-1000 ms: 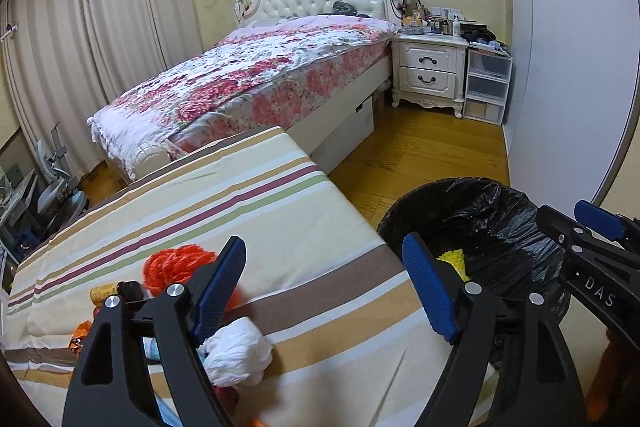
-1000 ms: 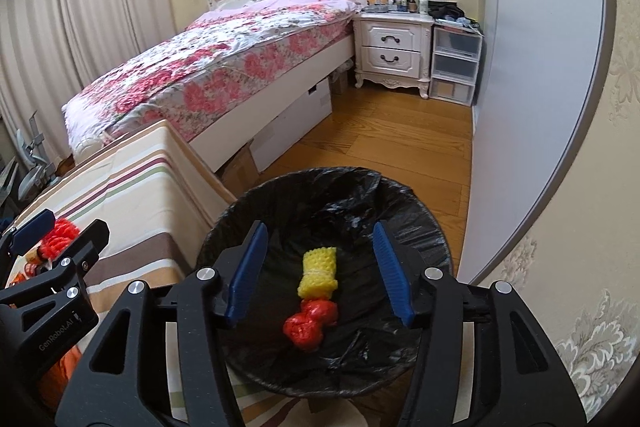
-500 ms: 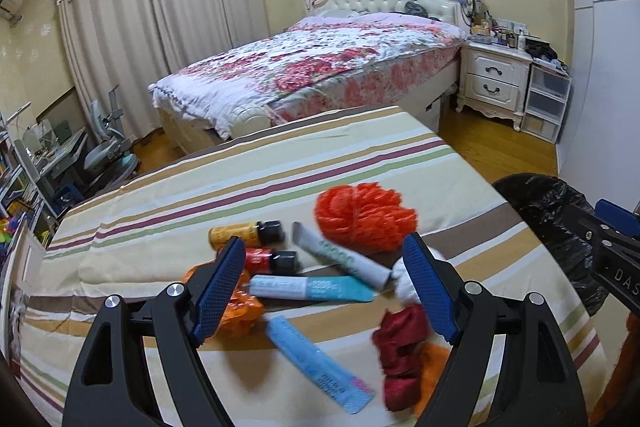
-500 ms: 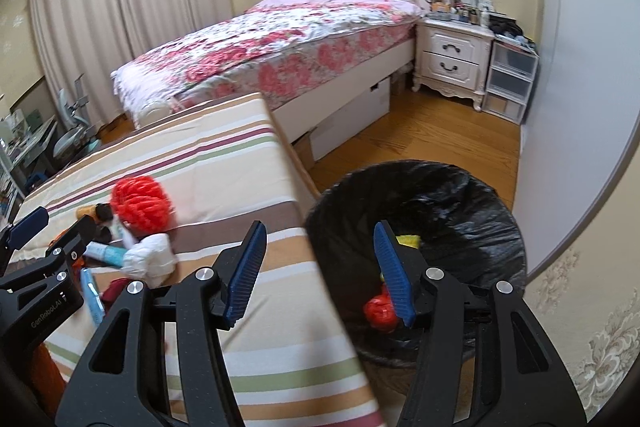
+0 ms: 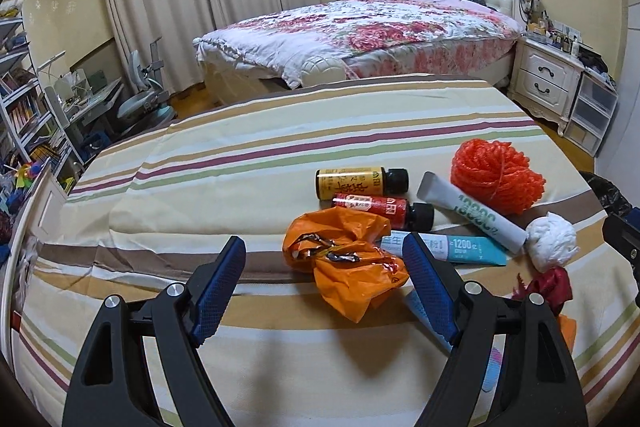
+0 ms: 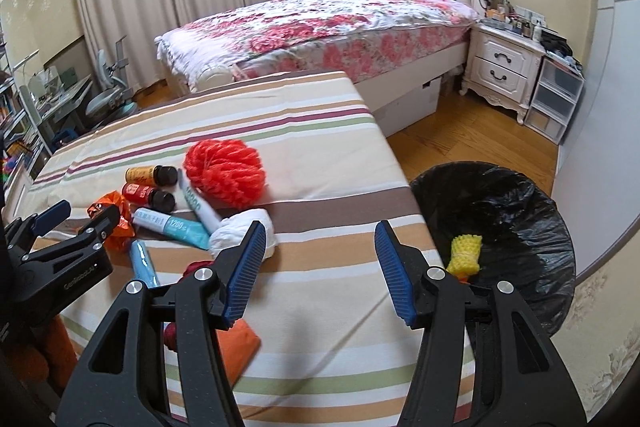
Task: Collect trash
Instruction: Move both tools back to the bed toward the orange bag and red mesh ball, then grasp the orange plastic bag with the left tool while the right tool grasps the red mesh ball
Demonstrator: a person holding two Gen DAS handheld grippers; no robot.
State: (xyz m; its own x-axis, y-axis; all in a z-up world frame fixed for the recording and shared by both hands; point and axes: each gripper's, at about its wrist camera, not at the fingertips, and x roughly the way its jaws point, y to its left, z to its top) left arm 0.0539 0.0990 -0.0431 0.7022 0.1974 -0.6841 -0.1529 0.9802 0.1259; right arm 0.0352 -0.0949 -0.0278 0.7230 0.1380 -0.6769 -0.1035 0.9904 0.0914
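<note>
- The striped table (image 5: 248, 155) fills the near half of both views, with the trash heaped toward its right near part; a floral bed (image 5: 360, 31) stands beyond the far edge.
- The bin with the black liner (image 6: 520, 195) stands on the floor just beside the table's right edge. A yellow foam net (image 6: 466, 251) already lies in it.
- The left gripper (image 5: 324, 279) hangs over the near side of the heap, jaws wide and empty. The crumpled orange bag (image 5: 348, 263) lies between and just beyond its tips.
- The right gripper (image 6: 320, 267) has its jaws apart, narrower than the left, holding nothing; only bare cloth shows between them. The white paper wad (image 6: 244, 231) sits just left of its left finger.
- Farther in lie the orange mesh ball (image 5: 496, 179), two tubes (image 5: 472, 215) and two small bottles (image 5: 360, 183).
- Judged step: reaching back for the next pieces.
- To do it well, I would bring the left claw down around the bag's bulkiest fold, since thin film can slip from a shallow pinch.
- The right claw likely needs to shift left to centre on the wad before closing.
- Taking these near pieces first should avoid knocking the bottles, which may roll.
</note>
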